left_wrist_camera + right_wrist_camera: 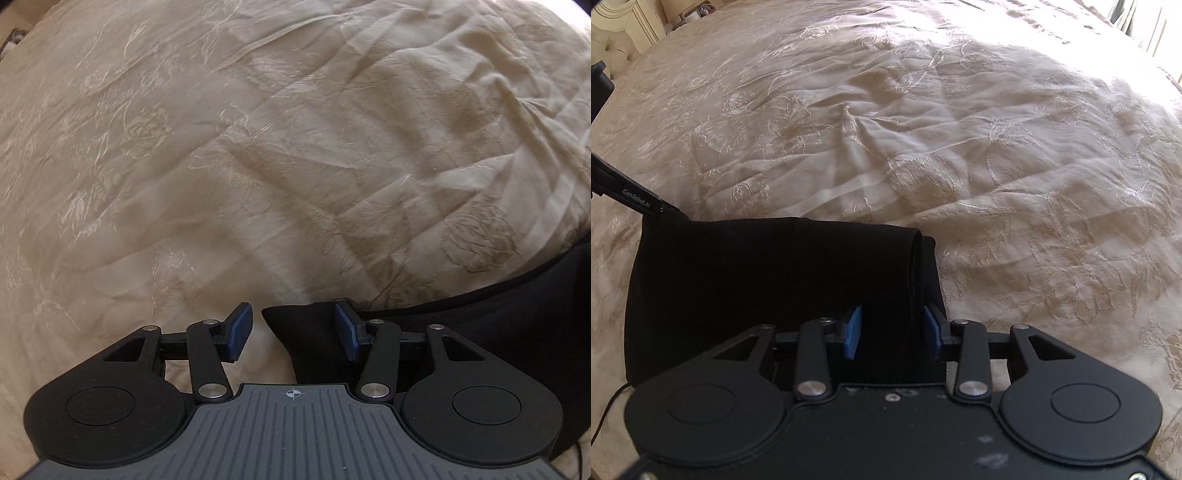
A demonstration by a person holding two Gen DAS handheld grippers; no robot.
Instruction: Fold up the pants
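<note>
A: Any readable marking?
B: "GenRobot.AI", on the left gripper at the pants' far left corner.
A: Pants?
B: Black pants, folded, lying on the cream embroidered bedspread.
A: Fingers?
B: Left gripper: spread wide, one corner of cloth between them. Right gripper: apart, straddling the folded edge; contact unclear.
A: Hidden?
B: The pants' near edge, under both tools.

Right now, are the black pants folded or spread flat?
Folded: the black pants lie doubled on the bedspread, a rounded fold edge showing at their right end.
</note>
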